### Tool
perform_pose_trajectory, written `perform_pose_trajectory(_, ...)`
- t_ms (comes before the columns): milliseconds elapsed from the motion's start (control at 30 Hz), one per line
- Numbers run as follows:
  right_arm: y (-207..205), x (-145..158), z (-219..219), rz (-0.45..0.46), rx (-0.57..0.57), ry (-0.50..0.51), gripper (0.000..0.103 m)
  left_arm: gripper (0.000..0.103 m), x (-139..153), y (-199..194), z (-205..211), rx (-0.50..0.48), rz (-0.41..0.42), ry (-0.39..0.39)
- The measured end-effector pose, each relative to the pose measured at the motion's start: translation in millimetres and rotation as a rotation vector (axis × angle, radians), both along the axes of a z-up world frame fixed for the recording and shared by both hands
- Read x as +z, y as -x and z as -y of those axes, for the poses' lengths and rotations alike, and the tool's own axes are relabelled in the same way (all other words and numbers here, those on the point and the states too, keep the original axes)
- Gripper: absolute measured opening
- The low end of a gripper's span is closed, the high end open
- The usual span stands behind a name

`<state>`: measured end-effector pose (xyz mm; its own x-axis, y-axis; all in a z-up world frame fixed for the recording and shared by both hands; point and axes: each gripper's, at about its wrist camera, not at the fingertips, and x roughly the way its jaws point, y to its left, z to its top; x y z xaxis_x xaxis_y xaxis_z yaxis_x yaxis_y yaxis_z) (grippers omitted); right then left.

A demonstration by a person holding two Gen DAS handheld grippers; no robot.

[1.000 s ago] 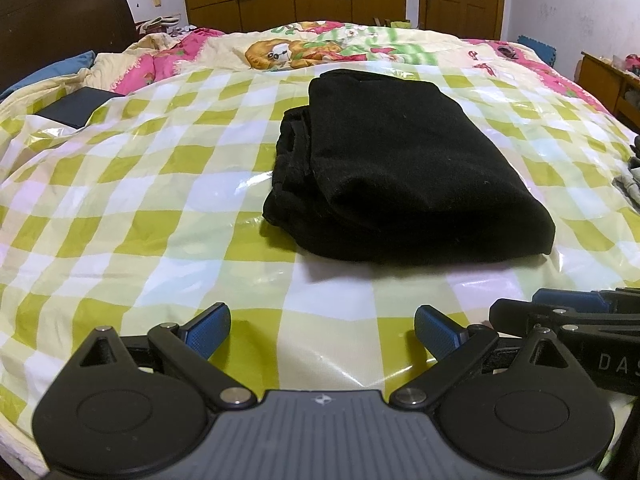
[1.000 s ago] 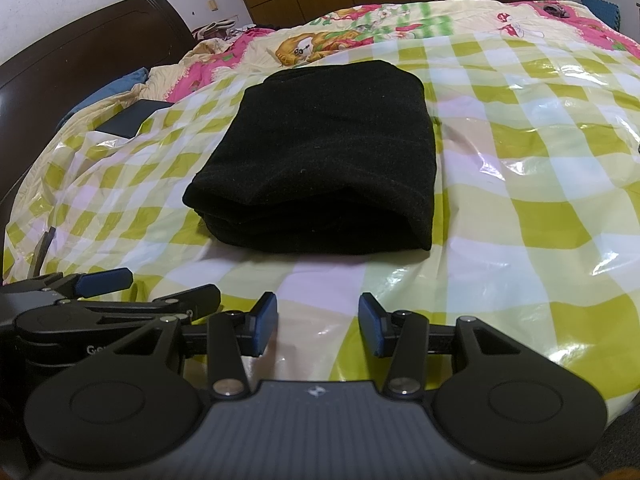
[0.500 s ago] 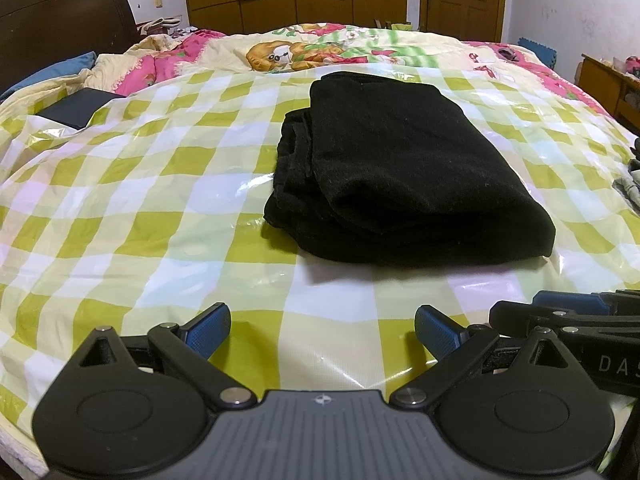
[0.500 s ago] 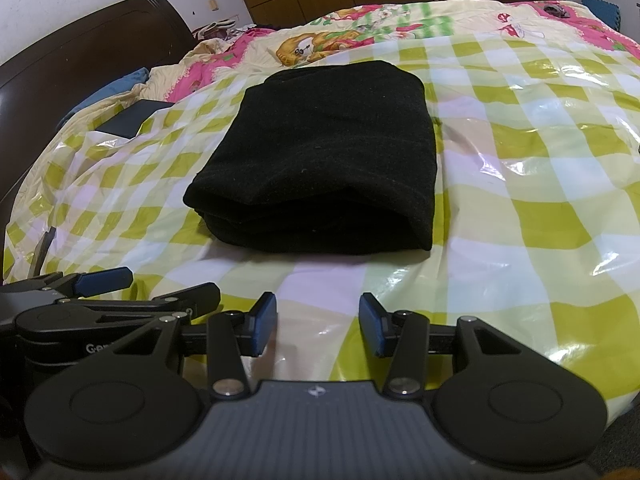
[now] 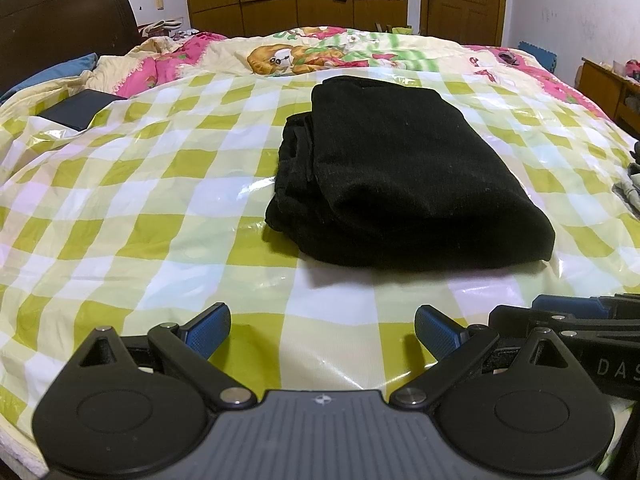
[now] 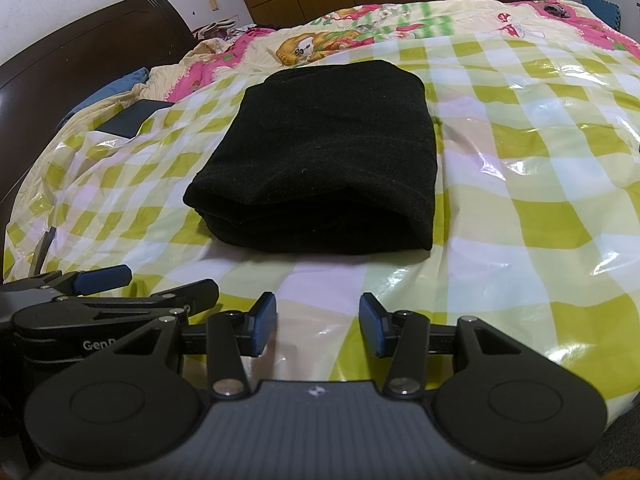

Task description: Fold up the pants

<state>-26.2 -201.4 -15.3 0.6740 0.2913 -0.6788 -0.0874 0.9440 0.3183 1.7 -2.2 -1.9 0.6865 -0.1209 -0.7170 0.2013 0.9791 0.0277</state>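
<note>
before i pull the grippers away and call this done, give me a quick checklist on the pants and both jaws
1. Black pants folded into one compact stack: ok.
2. Layer edges aligned: not ok on the left side, where lower layers stick out past the top fold.
3. Left gripper jaws open, holding nothing: ok.
4. Right gripper jaws open, holding nothing: ok.
5. Both grippers clear of the pants, on the near side over the checked plastic sheet: ok.
6. Far edge of the stack tidy: cannot tell, hidden behind the fold.
</note>
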Motion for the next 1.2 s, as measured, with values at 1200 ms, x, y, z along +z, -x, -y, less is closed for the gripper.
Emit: perform_pose_trajectory(1200,0.3,0.0,-0.6,0.000,-0.001,0.001,0.048,0.103,0.2,0.0,-0.1,0.001,0.001,0.004)
